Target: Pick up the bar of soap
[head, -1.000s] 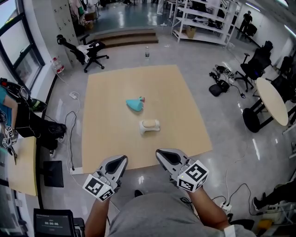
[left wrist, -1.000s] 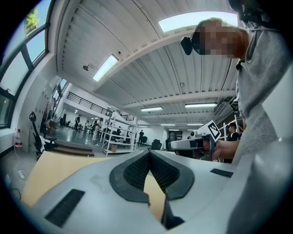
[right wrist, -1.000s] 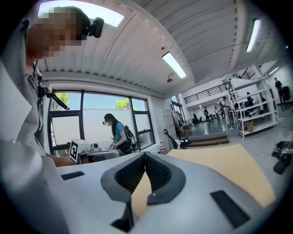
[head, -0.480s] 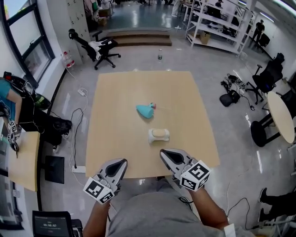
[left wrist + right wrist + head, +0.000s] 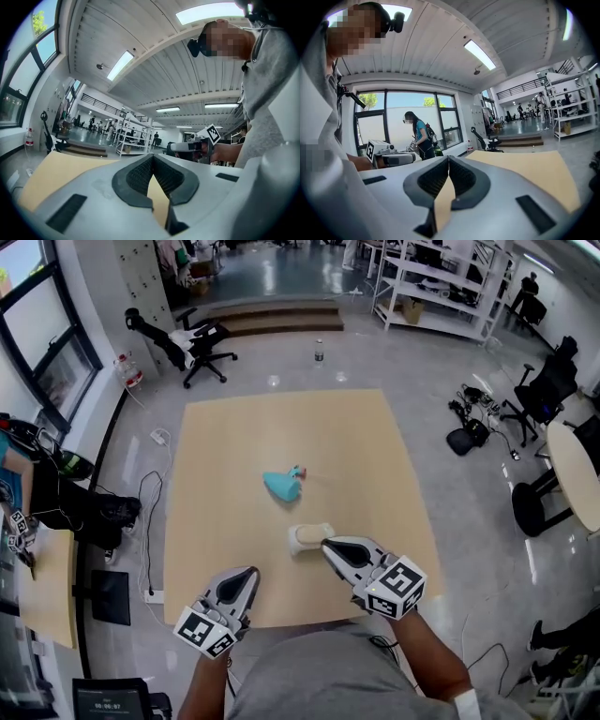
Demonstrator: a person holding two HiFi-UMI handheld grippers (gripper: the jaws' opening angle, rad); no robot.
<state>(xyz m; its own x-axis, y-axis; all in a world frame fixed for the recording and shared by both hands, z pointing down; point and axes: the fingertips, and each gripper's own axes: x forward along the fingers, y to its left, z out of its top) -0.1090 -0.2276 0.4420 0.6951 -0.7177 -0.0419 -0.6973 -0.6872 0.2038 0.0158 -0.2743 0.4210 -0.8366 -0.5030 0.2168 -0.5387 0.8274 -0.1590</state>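
Right hand-held gripper (image 5: 326, 543) (image 5: 448, 158): clenched and empty. Pale grey, smooth shells; dark ribbed pads pressed tip to tip, with a narrow wedge-shaped gap behind them. Tip just beside the right end of the bar of soap (image 5: 306, 537); contact not clear.

Left hand-held gripper (image 5: 249, 571) (image 5: 152, 157): same grey shells and ribbed pads, likewise clenched on nothing. Nearer than the soap and off to its left, apart from it.

Bar of soap: cream, a rounded block lying flat on the counter (image 5: 216, 456), toward the near edge.

Counter under the soap: tan, matte, flat, roughly square.

Beyond the soap, near it: a teal, soft-looking lump (image 5: 280, 485) with a small pink bit at its far right corner.

Far beyond the soap, off the counter: a small bottle (image 5: 319, 351) upright on the glossy grey floor (image 5: 281, 352).
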